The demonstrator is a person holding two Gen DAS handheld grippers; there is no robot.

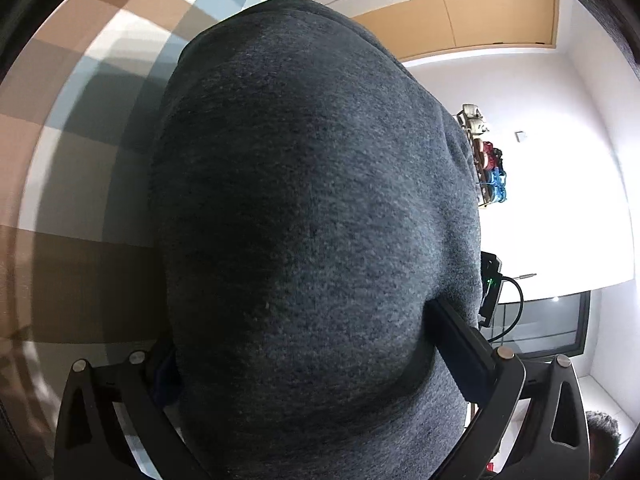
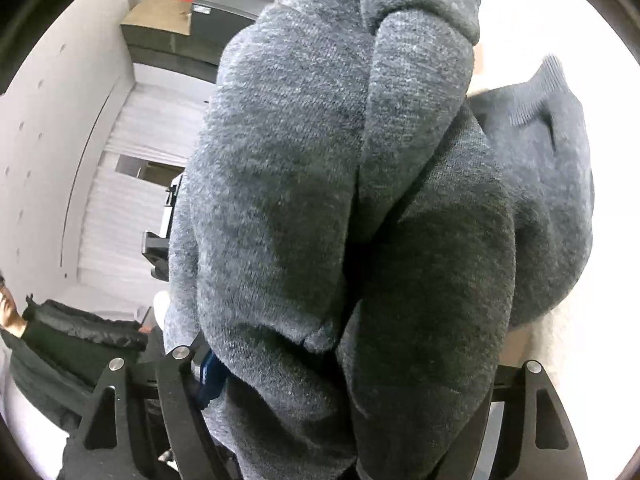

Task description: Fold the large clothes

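Observation:
A large dark grey knit sweater (image 1: 312, 208) fills the left wrist view, draped over my left gripper (image 1: 304, 364) and hanging in front of the lens. The fingers are shut on its cloth; only the right finger (image 1: 464, 348) shows, the left one is buried. In the right wrist view the same sweater (image 2: 320, 200) bunches in thick folds over my right gripper (image 2: 340, 364), which is shut on it. A ribbed hem or cuff (image 2: 536, 92) shows at the upper right. Both grippers' fingertips are hidden by cloth.
A brown, white and blue checked surface (image 1: 80, 140) lies at the left of the left wrist view. Wooden cabinets (image 1: 500, 8) and a white wall are behind. In the right wrist view a person in a dark jacket (image 2: 60, 344) sits at the lower left, with boxes (image 2: 160, 20) above.

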